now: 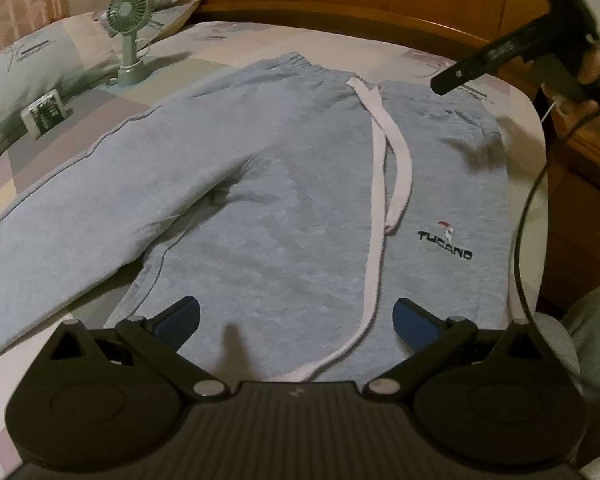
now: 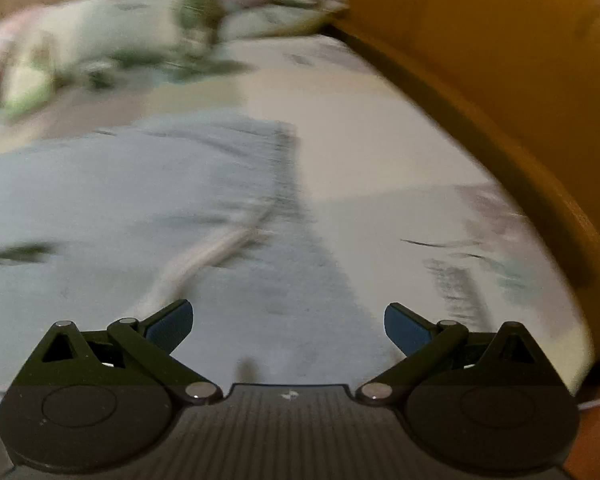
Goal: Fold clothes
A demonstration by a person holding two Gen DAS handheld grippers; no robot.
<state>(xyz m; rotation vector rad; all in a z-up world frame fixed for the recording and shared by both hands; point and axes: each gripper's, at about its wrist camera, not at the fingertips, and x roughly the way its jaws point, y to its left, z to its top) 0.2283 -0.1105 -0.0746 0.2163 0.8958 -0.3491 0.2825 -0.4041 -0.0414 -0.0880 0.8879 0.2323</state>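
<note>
Sweatpants (image 1: 284, 184) in light blue-grey lie flat on the bed (image 1: 228, 46), waistband at the far end, legs running off to the left, white drawstring (image 1: 384, 168) trailing down the front. The left gripper (image 1: 298, 318) hovers over the near fabric, fingers spread wide and holding nothing. The right gripper (image 2: 288, 322), also spread wide and empty, hangs over the waistband at the right; its view is blurred. A small green fan (image 1: 128, 36) stands far left.

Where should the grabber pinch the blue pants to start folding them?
Probably at the elastic waistband, near its corner under the right gripper, coming down from above. The sweatpants lie flat on the bed, so only an edge can be pinched, and the gathered waistband is thicker. Keep off the loose white drawstring.
</note>
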